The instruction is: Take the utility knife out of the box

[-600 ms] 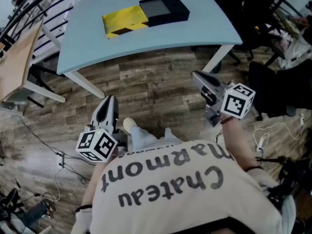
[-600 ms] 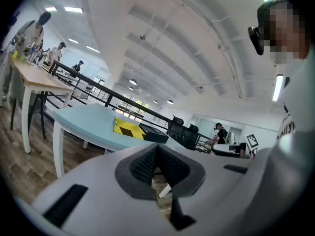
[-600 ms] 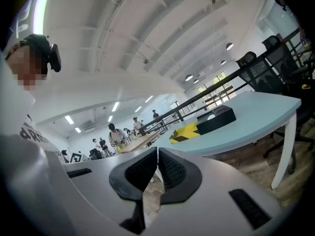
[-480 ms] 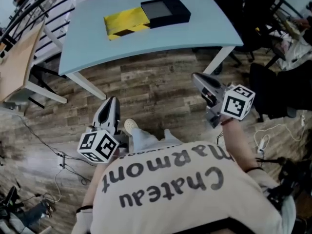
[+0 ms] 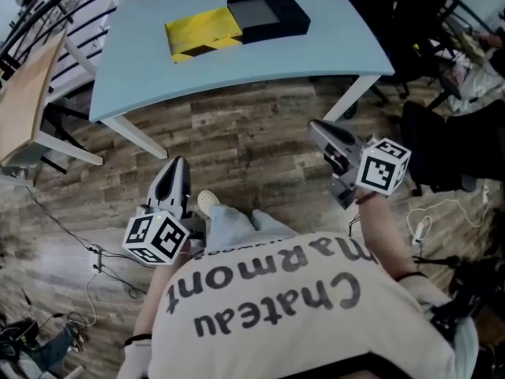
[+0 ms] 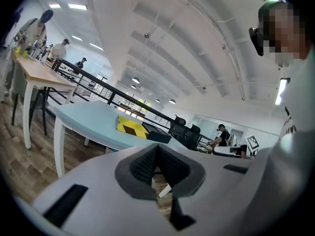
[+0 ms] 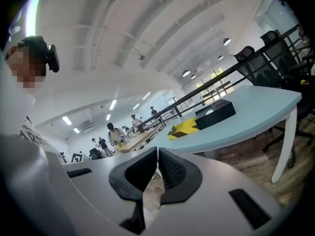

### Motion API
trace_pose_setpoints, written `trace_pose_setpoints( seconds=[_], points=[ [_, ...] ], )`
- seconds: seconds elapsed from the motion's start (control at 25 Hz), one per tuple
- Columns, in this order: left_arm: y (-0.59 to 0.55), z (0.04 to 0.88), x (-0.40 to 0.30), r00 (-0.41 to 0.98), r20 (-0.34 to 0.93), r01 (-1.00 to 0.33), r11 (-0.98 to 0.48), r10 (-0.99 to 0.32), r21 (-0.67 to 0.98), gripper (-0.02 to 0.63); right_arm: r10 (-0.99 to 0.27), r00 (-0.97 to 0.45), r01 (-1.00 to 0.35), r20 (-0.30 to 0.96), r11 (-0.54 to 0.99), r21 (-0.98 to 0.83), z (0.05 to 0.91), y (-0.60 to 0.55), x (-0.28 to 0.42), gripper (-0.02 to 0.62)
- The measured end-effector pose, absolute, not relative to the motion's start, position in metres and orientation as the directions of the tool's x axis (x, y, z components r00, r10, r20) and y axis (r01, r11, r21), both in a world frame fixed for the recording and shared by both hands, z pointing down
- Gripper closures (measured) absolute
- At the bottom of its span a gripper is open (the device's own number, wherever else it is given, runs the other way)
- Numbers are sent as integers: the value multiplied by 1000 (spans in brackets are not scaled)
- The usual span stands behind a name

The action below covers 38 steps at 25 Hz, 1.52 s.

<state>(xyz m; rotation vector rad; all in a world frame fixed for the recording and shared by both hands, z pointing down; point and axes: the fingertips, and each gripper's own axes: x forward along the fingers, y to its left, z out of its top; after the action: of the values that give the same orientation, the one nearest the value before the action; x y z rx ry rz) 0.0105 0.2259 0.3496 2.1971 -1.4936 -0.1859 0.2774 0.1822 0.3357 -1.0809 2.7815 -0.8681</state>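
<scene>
A black box [image 5: 268,16] with a yellow-and-black striped part [image 5: 201,31] beside it lies on the far side of the light blue table [image 5: 237,65]. No utility knife shows in any view. Both grippers hang low over the wood floor, well short of the table. My left gripper [image 5: 175,164] is shut with nothing in it, and so is my right gripper [image 5: 316,126]. In the left gripper view the jaws [image 6: 156,149] meet, with the box [image 6: 158,134] far ahead. In the right gripper view the shut gripper [image 7: 157,154] points toward the box [image 7: 215,113].
A wooden table [image 5: 20,109] stands at the left. Black office chairs [image 5: 442,140] crowd the right side. Cables [image 5: 95,259] and a white power strip [image 5: 422,227] lie on the floor. Several people [image 7: 110,134] stand far off at other tables.
Both grippers stay where they were, shut. The head view has shifted slightly, so the table sits a little differently in the frame.
</scene>
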Motion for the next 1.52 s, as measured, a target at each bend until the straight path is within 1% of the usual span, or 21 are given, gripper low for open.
trace_pose_setpoints(
  seconds=[0.28, 0.4, 0.52, 0.64, 0.88, 1.0, 1.28, 1.52],
  points=[
    [180, 353, -25, 391, 163, -837, -276, -906, 472, 603, -649, -734, -628, 203, 532, -568, 346, 150, 265, 554],
    [147, 344, -33, 419, 144, -828, -312, -897, 466, 603, -649, -726, -641, 225, 521, -564, 344, 127, 253, 554],
    [115, 346, -37, 461, 144, -806, -345, -876, 481, 603, -683, -686, -678, 251, 474, -562, 343, 99, 247, 554],
    [85, 348, -47, 505, 150, -787, -382, -850, 485, 603, -708, -663, -685, 245, 441, -581, 340, 76, 232, 554],
    [29, 323, -76, 560, 140, -769, -450, -816, 455, 603, -769, -617, -699, 166, 439, -564, 313, 32, 201, 554],
    [10, 320, -91, 578, 141, -761, -468, -804, 450, 603, -777, -616, -687, 131, 448, -572, 306, 18, 183, 554],
    [-17, 326, -111, 594, 135, -739, -470, -793, 483, 603, -760, -627, -699, 170, 452, -554, 311, -13, 150, 554],
    [-36, 342, -128, 577, 177, -753, -435, -797, 493, 603, -729, -657, -690, 192, 479, -543, 313, -58, 124, 554]
  ],
)
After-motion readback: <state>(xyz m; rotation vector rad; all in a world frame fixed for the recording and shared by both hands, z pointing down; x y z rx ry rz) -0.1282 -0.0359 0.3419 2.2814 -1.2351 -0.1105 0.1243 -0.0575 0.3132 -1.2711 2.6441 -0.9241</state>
